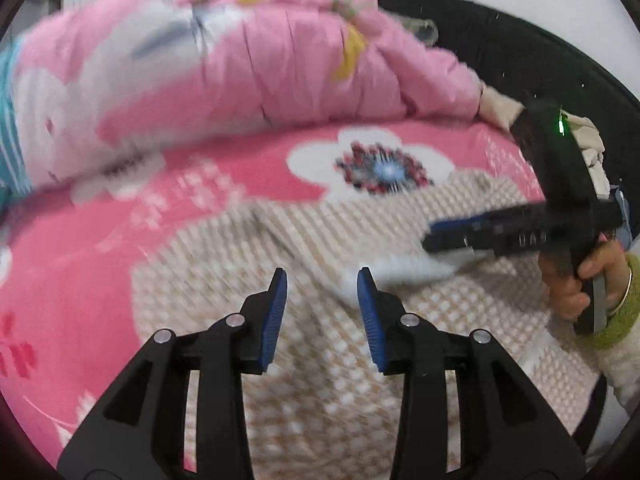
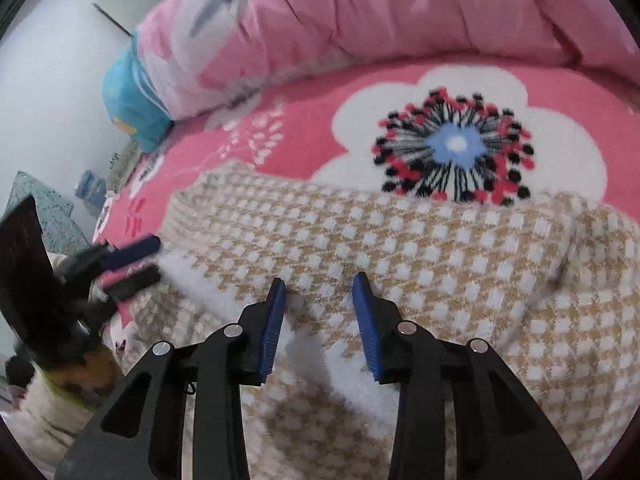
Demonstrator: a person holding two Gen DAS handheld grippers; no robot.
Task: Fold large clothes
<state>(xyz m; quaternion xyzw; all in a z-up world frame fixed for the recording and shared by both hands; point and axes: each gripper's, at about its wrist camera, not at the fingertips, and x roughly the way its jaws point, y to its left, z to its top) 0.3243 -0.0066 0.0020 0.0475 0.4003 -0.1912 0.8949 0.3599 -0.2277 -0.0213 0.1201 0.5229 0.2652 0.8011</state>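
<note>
A beige-and-white checked fleece garment (image 1: 320, 380) lies spread on a pink flowered bed cover (image 1: 248, 176). My left gripper (image 1: 322, 280) hovers just over the garment, open, with nothing pinched between its blue pads. In the right wrist view the same garment (image 2: 400, 248) fills the foreground, with a white lining edge turned up. My right gripper (image 2: 320, 284) is open above it. Each tool shows in the other's view: the right gripper (image 1: 436, 236) at the garment's right edge, the left gripper (image 2: 154, 258) at its left edge.
A rolled pink quilt (image 1: 280, 72) lies along the far side of the bed, also in the right wrist view as the quilt (image 2: 360, 20). A blue pillow (image 2: 132, 100) sits at its left end. A hand (image 1: 568, 288) in a green cuff holds the right tool. Dark floor lies beyond the bed's right edge.
</note>
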